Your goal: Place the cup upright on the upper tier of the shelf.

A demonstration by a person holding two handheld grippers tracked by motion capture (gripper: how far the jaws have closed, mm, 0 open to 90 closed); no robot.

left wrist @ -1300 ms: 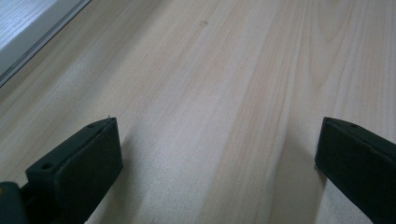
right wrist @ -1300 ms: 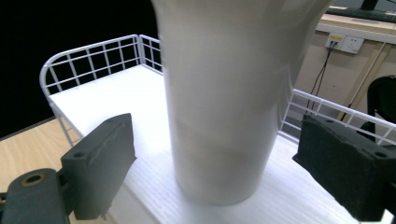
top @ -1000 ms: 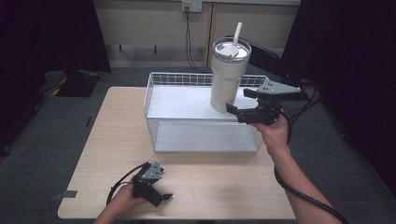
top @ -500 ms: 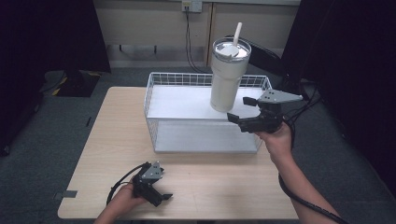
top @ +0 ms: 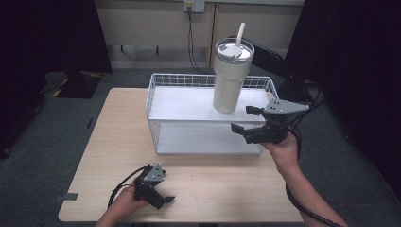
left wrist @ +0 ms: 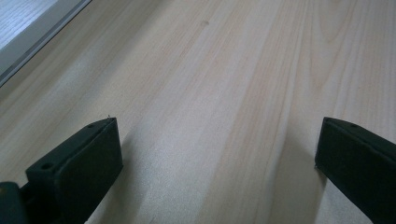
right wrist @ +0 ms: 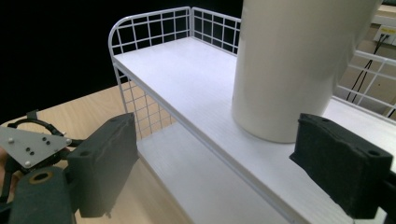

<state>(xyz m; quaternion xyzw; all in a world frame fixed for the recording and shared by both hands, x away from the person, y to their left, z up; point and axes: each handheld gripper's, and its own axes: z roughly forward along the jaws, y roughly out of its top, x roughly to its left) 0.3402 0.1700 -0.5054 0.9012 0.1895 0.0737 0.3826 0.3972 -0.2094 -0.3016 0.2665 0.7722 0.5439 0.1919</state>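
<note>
Tumbler [top: 231,78]: cream, tall, with lid and straw, upright on the top shelf of the wire rack [top: 163,124], upper centre of the high view, toward the shelf's right end. In the right gripper view the tumbler [right wrist: 294,65] takes the upper right of the frame; its lid and straw are cut off by the top edge, and its base stands on the white shelf just past the jaws.

Right gripper [top: 246,118]: held right of centre in the high view, at the rack's right front corner, just beside the tumbler's base but apart from it. Jaws wide apart, nothing between them. In its own view the right gripper [right wrist: 233,163] shows both black pads, the right one cut off at the frame edge.

Rack: two white shelves, wire rim. The lower shelf is partly hidden under the upper one.

Left gripper [top: 163,198]: lower left of the high view, low over the table [top: 104,142] near its front edge, well apart from the rack. Hand mostly cut off by the bottom edge. In its own view the left gripper [left wrist: 217,154] has jaws apart over bare wood; a pale strip in the upper left corner is hard to identify.
</note>
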